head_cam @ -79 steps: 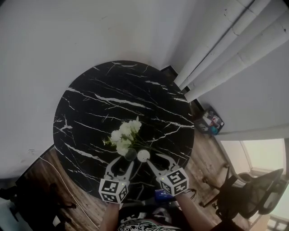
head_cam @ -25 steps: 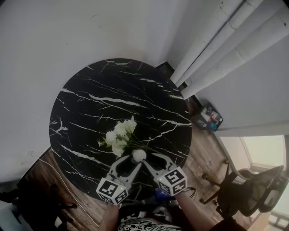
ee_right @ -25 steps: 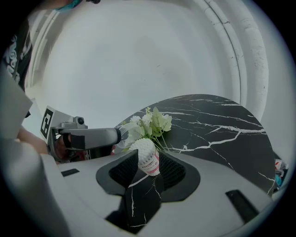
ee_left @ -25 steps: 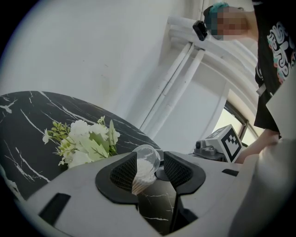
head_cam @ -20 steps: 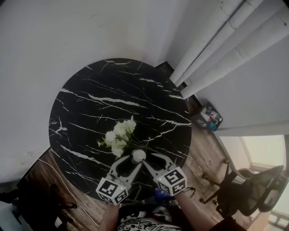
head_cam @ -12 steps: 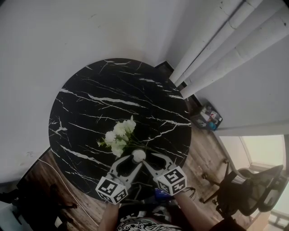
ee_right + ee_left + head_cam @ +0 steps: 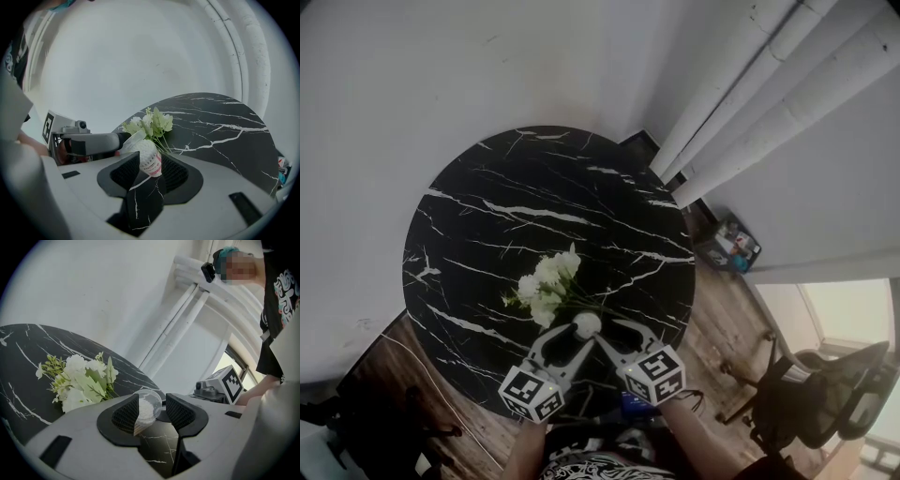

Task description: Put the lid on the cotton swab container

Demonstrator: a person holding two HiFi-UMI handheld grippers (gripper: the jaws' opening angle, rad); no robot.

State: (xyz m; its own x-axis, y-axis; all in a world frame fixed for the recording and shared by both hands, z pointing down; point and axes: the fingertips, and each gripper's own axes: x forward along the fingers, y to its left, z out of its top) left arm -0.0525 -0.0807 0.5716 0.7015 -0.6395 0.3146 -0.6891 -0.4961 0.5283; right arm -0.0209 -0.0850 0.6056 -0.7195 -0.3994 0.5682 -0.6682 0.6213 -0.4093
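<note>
Left claw (image 7: 152, 409) pinches the clear lid (image 7: 148, 404), right claw (image 7: 149, 164) pinches the cotton swab container (image 7: 151, 157) above the worktop (image 7: 534, 216). Lid is tilted at the container mouth, just past the right claw's tips. Looks unseated, so pressing it down remains

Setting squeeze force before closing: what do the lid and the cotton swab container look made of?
The lid: apparently thin, glossy clear plastic; white shows through it. The cotton swab container: likely clear plastic as well, white swabs visible inside, with a pink printed label, paper or film, I cannot tell.
</note>
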